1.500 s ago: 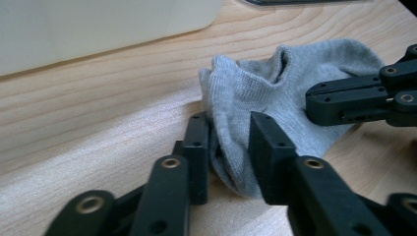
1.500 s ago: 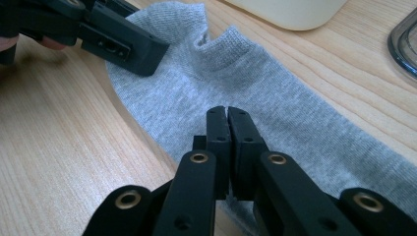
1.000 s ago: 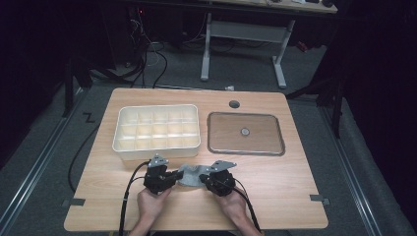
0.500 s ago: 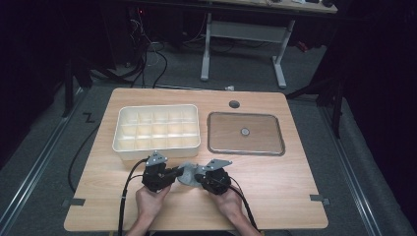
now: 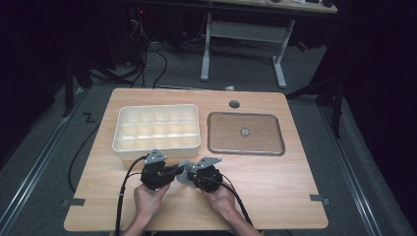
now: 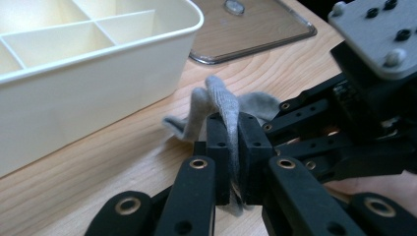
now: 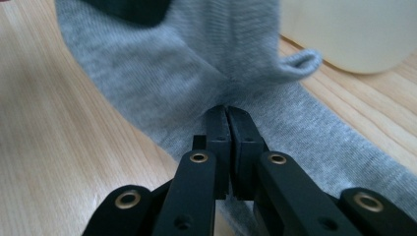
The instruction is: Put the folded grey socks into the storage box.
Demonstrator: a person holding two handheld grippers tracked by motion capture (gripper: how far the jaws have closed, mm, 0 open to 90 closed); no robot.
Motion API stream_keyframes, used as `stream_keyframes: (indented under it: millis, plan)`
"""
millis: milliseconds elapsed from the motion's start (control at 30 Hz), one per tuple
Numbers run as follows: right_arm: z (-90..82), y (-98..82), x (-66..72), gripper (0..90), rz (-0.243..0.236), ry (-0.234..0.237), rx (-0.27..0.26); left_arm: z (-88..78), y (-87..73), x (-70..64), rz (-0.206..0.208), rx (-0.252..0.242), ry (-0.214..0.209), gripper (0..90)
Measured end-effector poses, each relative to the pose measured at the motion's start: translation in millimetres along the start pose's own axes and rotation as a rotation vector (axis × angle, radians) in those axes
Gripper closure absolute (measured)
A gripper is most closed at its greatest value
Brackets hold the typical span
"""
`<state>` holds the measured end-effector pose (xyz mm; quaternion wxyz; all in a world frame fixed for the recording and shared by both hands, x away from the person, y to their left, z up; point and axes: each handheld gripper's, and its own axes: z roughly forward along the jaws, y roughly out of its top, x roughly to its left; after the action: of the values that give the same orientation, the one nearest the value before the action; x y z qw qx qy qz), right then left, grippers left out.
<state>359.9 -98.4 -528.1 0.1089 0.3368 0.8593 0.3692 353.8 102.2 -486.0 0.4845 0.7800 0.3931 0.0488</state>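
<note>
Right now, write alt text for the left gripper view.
The left gripper pinches a grey sock shut between its black jaws, just above a wooden table. A cream divided box sits at left, a clear lid behind, the right gripper alongside.

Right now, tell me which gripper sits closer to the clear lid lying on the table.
Right. The right gripper sits below the clear lid's near-left corner, clamped on the grey sock. The left gripper holds the sock's other end, farther left, in front of the cream divided tray.

A cream divided tray (image 5: 157, 132) sits just beside a clear lid (image 5: 246, 133) on the wooden table (image 5: 290, 196).
</note>
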Motion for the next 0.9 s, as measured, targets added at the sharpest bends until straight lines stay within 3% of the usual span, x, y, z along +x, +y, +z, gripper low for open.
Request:
stream_keyframes:
  millis: [167, 300, 333, 467, 633, 900]
  plan:
    - [4.5, 4.5, 3.8, 88.5, -0.006, 0.018, 0.004, 5.0, 2.9, -2.6, 0.038, 0.015, -0.024, 85.7]
    - [4.6, 5.2, 2.9, 86.1, 0.009, 0.033, 0.008, 5.7, 3.9, 1.0, 0.02, 0.02, -0.013, 85.7]
    - [4.2, 5.9, 1.3, 81.8, 0.023, 0.04, 0.008, 5.2, 4.0, 2.0, 0.018, 0.022, -0.002, 85.7]
    - [-2.4, 10.8, -1.5, 76.8, 0.02, 0.022, 0.012, 1.8, 5.3, 3.2, 0.007, 0.024, 0.012, 85.7]
    - [-21.1, 12.5, -4.2, 76.7, -0.003, -0.022, -0.005, -1.2, 6.3, 4.0, 0.005, 0.026, 0.028, 85.7]
    - [-48.0, -7.9, -22.6, 70.9, 0.049, -0.131, -0.03, -3.2, 6.3, 4.1, 0.009, 0.036, 0.045, 85.7]
